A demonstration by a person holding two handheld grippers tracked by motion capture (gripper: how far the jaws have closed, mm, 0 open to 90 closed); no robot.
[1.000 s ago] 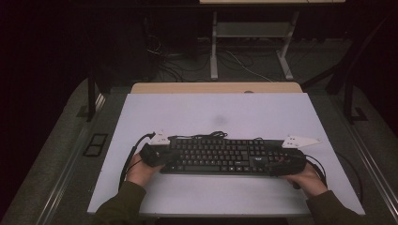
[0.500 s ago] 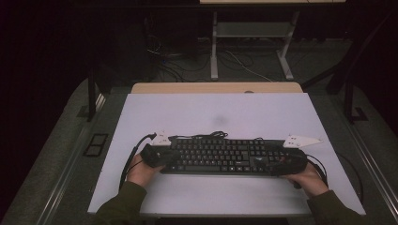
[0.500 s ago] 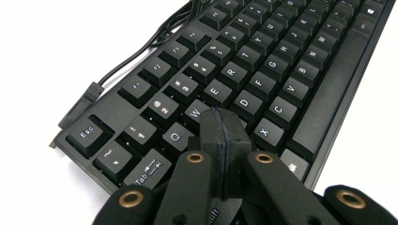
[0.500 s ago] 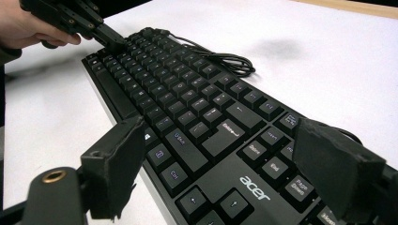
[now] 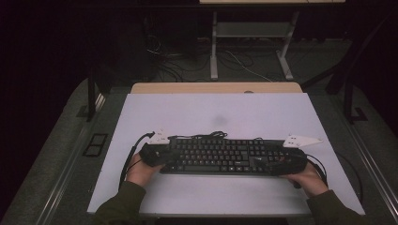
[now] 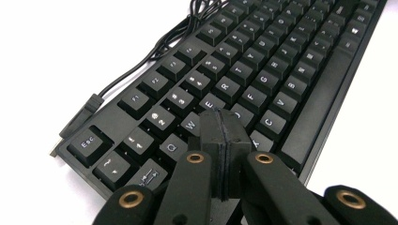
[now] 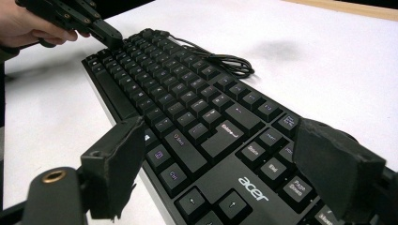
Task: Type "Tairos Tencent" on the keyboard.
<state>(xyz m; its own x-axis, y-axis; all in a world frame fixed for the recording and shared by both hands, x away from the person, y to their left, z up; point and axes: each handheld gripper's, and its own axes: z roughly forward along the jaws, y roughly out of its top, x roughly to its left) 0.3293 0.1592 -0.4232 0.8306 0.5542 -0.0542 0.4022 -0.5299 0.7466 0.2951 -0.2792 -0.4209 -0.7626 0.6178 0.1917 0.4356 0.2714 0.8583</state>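
Observation:
A black Acer keyboard (image 5: 220, 154) lies across the near half of the white table top (image 5: 211, 112), its thin cable (image 5: 211, 136) coiled just behind it. My left gripper (image 5: 172, 153) is at the keyboard's left end. Its jaws are pressed together with nothing between them, and the tips (image 6: 220, 126) sit over the letter keys near W on the keyboard (image 6: 263, 70). My right gripper (image 5: 273, 164) hovers over the right end. Its jaws stand wide apart above the arrow and navigation keys (image 7: 225, 164), and the pads do not press on the keyboard (image 7: 187, 93). The left gripper (image 7: 110, 35) shows far off.
The cable (image 6: 155, 51) runs from the keyboard's back left corner and bunches behind the function keys (image 7: 225, 61). A wooden table edge (image 5: 216, 87) lies behind the white top. Desk legs and floor cables (image 5: 234, 61) stand in the dark beyond.

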